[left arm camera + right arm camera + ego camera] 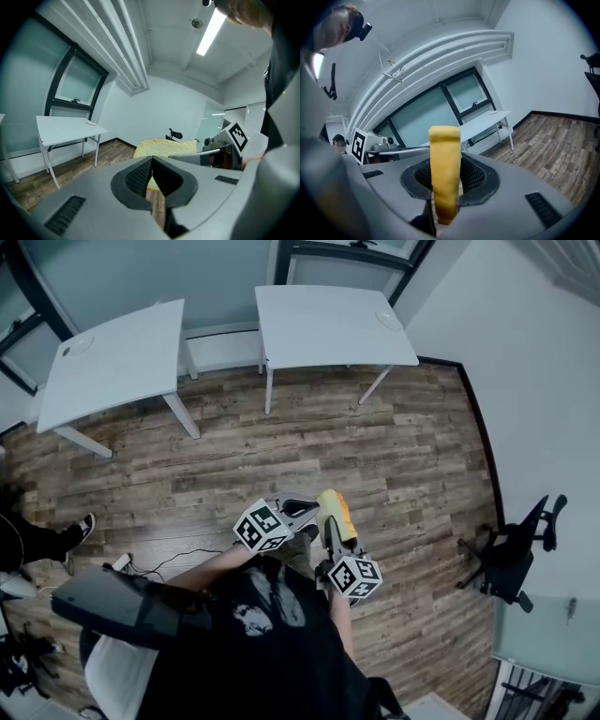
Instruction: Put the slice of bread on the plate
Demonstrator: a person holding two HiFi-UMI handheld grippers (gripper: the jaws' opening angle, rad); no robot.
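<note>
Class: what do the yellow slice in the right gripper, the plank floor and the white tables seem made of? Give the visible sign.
Yellow slice of bread: soft matt crumb with a rounded, darker crust edge; possibly a foam replica. Brown plank floor: wood or wood-look laminate, showing grain and board seams. White rectangular tables: smooth matt tops, probably laminate; thin white legs, likely painted metal.

Bare office or test room. One white desk (112, 367) and a second desk (328, 324) stand against a glazed wall (141, 268) with dark frames. Wood-look plank floor (375, 446), black swivel office chair (511, 554), ceiling strip light (211, 30), loose cable (178, 562) on the floor.
</note>
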